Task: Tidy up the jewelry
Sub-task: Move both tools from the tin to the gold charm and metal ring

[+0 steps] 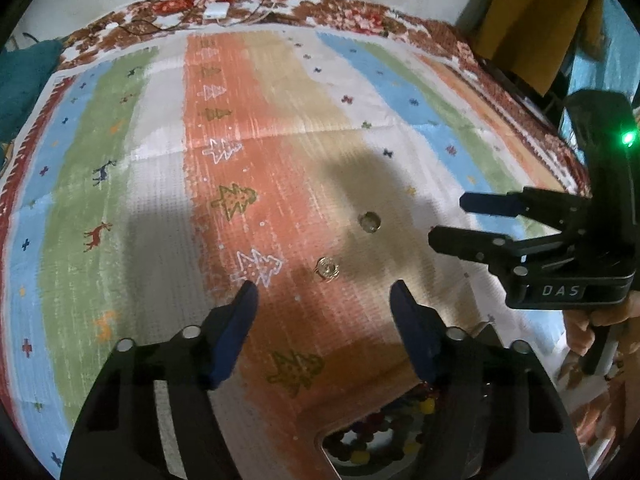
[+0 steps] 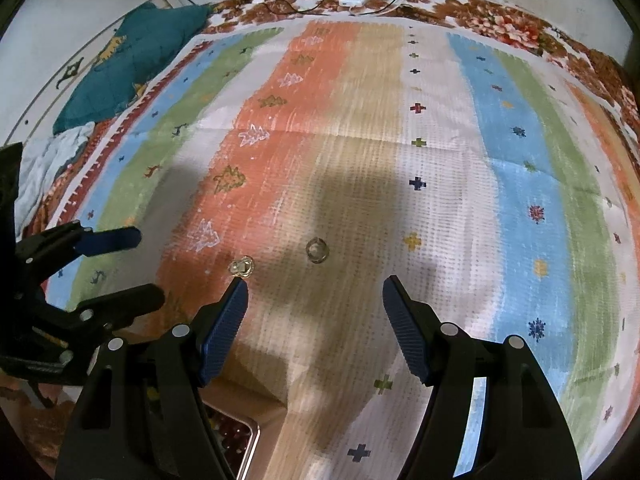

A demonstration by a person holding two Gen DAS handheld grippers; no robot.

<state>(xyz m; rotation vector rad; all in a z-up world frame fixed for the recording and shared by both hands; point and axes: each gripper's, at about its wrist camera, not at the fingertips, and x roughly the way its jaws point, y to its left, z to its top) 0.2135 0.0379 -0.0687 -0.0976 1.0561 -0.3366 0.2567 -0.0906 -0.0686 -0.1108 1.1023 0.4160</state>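
Observation:
Two small round gold jewelry pieces lie on the striped mat. The left piece (image 1: 327,270) (image 2: 242,266) sits on the orange stripe just ahead of my left gripper (image 1: 324,292) (image 2: 148,264), centred between its open blue fingertips, which do not touch it. The right piece (image 1: 370,222) (image 2: 317,250) lies on the tan stripe just ahead of my right gripper (image 2: 314,284) (image 1: 448,220), which is also open with nothing between its pads. Both grippers point steeply down at the mat.
A metal tray (image 2: 250,440) (image 1: 324,446) holding dark, red and yellow beads lies at the near edge under the grippers. A teal pillow (image 2: 132,64) is at the far left, a white charger (image 1: 218,10) with cables at the far edge. A hand (image 1: 584,328) holds the right gripper.

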